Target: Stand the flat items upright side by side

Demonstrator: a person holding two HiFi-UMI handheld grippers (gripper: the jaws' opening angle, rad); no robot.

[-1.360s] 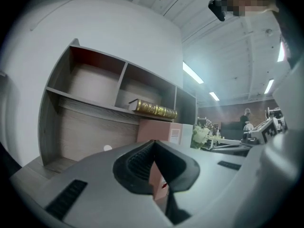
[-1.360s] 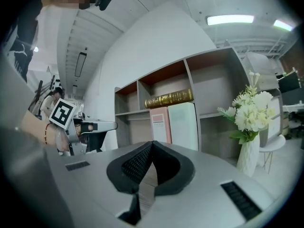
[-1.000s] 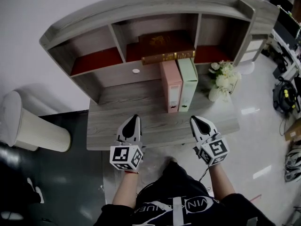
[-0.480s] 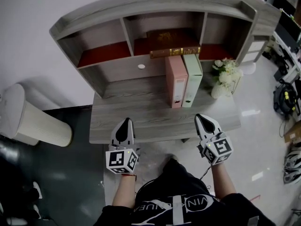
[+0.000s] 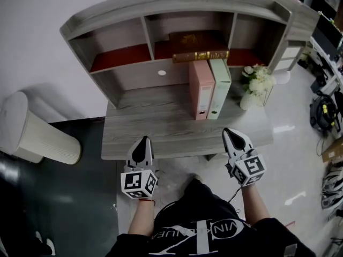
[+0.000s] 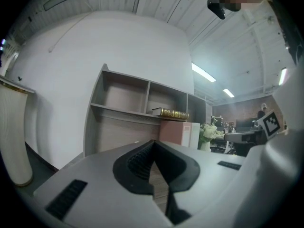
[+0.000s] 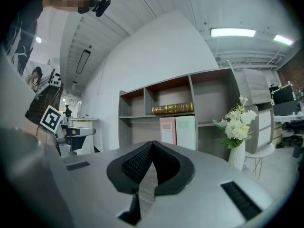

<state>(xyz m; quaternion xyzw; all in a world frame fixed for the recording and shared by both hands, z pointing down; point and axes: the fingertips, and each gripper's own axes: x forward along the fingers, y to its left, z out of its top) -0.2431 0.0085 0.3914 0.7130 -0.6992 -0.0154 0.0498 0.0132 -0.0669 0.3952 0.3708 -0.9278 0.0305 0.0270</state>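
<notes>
- The pink binder (image 5: 200, 90) and the green binder (image 5: 220, 87) stand upright at the far right of the surface (image 5: 155, 127). They touch side to side and are tucked under the shelf unit (image 5: 171, 4). Each props the other, so neither needs holding.
- A brown book (image 5: 199, 55) with a gilt spine lies flat in the middle compartment of the shelf unit, directly above the binders. It looks like the one flat item left to stand up.
- The left gripper (image 5: 143, 141) hangs at the near edge of the surface, left of centre. Its fingers (image 6: 137, 163) are clenched on nothing, the ribbed black pads meeting in a closed seam.
- The right gripper (image 5: 231, 134) sits at the near right edge, its fingers (image 7: 135, 164) likewise pressed together and empty. Both grippers are well apart from the binders, probably a resting pose.
- The surface and shelf unit are grey wood-grain board, and the compartment floors are red.
- The binders are smooth, stiff and box-shaped.
- A vase of white flowers (image 5: 256, 84) stands just right of the green binder, where a careless reach could tip it.
</notes>
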